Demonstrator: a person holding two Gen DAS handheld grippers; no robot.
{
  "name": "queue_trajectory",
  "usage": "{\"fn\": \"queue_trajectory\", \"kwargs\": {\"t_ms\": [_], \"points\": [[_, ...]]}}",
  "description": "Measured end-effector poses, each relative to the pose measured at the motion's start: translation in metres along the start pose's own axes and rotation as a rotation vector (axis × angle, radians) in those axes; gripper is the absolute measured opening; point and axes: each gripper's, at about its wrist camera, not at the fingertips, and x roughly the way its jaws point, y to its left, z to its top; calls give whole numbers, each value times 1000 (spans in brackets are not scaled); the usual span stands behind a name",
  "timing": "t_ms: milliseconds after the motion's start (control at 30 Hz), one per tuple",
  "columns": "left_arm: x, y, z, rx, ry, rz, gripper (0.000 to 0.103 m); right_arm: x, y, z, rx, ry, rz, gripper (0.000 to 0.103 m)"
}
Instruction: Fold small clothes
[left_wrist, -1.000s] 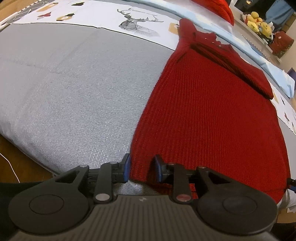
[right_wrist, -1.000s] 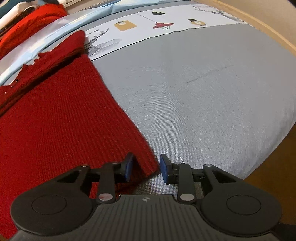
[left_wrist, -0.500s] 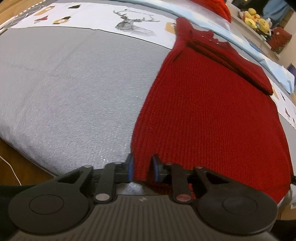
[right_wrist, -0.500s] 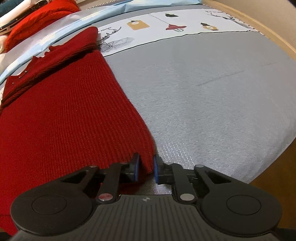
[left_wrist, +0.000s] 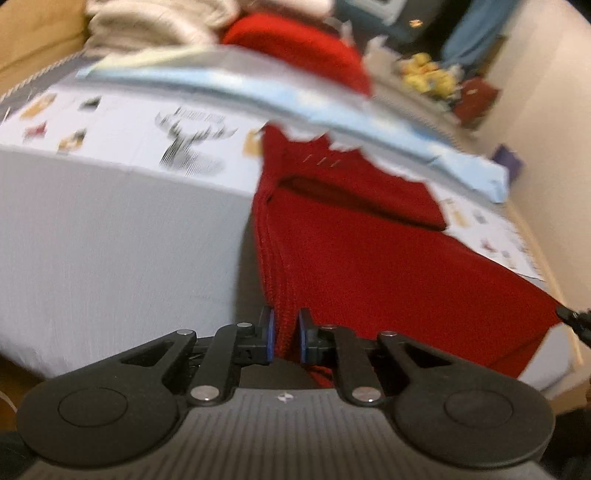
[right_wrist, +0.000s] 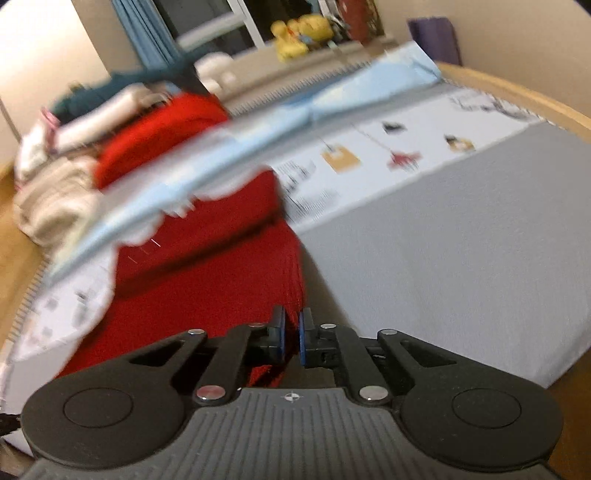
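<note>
A red knit garment (left_wrist: 369, 251) lies lengthwise on the grey bed cover (left_wrist: 110, 240), its neckline at the far end. Its near hem is raised off the cover. My left gripper (left_wrist: 284, 332) has the hem's left corner between its blue pads; its jaws are closing and they pinch the knit. In the right wrist view the garment (right_wrist: 207, 288) runs up the left side, and my right gripper (right_wrist: 291, 328) is shut on the hem's right corner. Both views are motion-blurred.
A light blue folded sheet (left_wrist: 295, 99) crosses the bed beyond the neckline. Behind it sit a red folded item (left_wrist: 303, 48) and a pile of pale clothes (right_wrist: 55, 199). Yellow plush toys (right_wrist: 299, 33) stand on a far shelf. Bare grey cover (right_wrist: 461, 258) spreads to the right.
Both grippers closed on the hem corners and then rose, lifting the near edge of the red garment off the bed. Both views tilted upward to show more of the room.
</note>
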Motion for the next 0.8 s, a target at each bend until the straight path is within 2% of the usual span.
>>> {"fn": "queue_trajectory", "kwargs": {"t_ms": [233, 300, 367, 433, 500, 633, 733, 800], "points": [[-105, 6, 3, -13, 0, -116, 12, -111, 2, 13, 14, -104, 137, 4], [-120, 12, 4, -32, 10, -133, 12, -134, -2, 12, 25, -115, 147, 4], [-112, 23, 10, -76, 32, -138, 12, -141, -7, 14, 38, -107, 129, 4], [-87, 31, 26, -73, 45, -121, 9, -125, -15, 18, 102, -67, 118, 4], [-47, 40, 48, -100, 63, -108, 7, -91, -20, 25, 103, -28, 62, 4], [49, 50, 99, -119, 74, -88, 7, 9, -27, 56, 127, 42, -11, 5], [103, 64, 120, -159, 43, -49, 14, 81, -37, 73, 173, 76, -35, 8], [128, 77, 113, -199, 53, -36, 25, 107, -45, 72, 172, 60, -129, 13]]}}
